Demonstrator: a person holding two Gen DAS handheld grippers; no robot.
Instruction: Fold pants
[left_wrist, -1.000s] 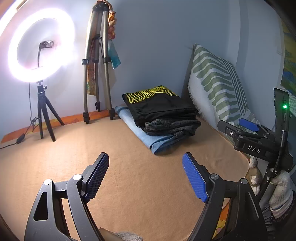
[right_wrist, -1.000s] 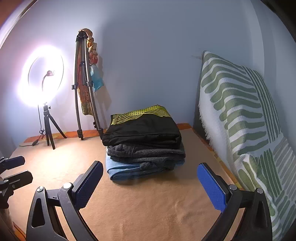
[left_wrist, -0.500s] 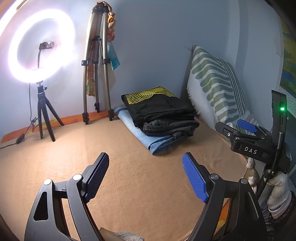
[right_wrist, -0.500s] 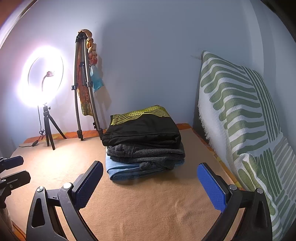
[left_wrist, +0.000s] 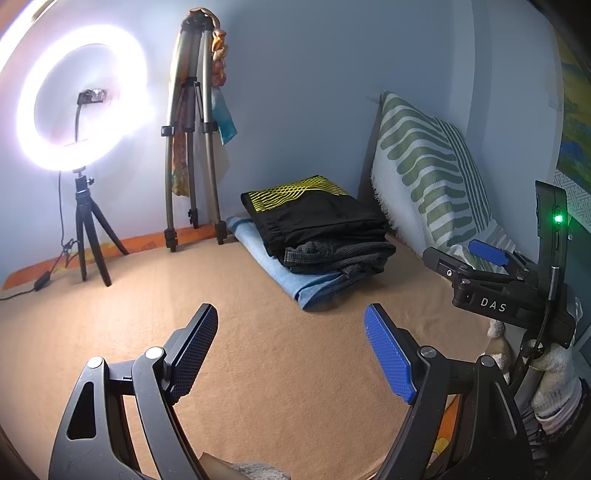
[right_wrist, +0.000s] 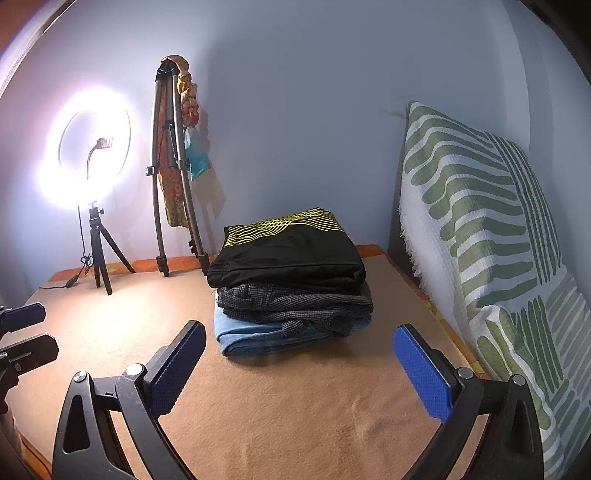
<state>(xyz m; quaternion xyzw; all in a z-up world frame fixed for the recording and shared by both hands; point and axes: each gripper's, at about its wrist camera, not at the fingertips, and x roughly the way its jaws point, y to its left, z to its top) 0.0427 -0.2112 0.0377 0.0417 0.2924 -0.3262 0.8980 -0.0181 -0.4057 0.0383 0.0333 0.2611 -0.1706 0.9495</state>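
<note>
A stack of folded clothes lies on the tan blanket (right_wrist: 295, 413) near the back wall: black pants with a yellow wave print (right_wrist: 288, 254) (left_wrist: 317, 218) on top, a grey checked garment (right_wrist: 295, 306) under them, a light blue one (right_wrist: 258, 336) at the bottom. My left gripper (left_wrist: 291, 350) is open and empty, low over the blanket in front of the stack. My right gripper (right_wrist: 299, 373) is open and empty, just in front of the stack. The right gripper's body (left_wrist: 509, 295) shows in the left wrist view at the right.
A lit ring light on a small tripod (left_wrist: 81, 99) (right_wrist: 88, 147) stands at the back left. A folded tripod with cloths hung on it (left_wrist: 192, 147) (right_wrist: 173, 170) leans on the wall. A green-striped pillow (right_wrist: 480, 236) (left_wrist: 424, 173) stands along the right side.
The left gripper has drifted slightly, so the stack and pillow shifted a little in its view. The right gripper has barely moved. Both stay open.
</note>
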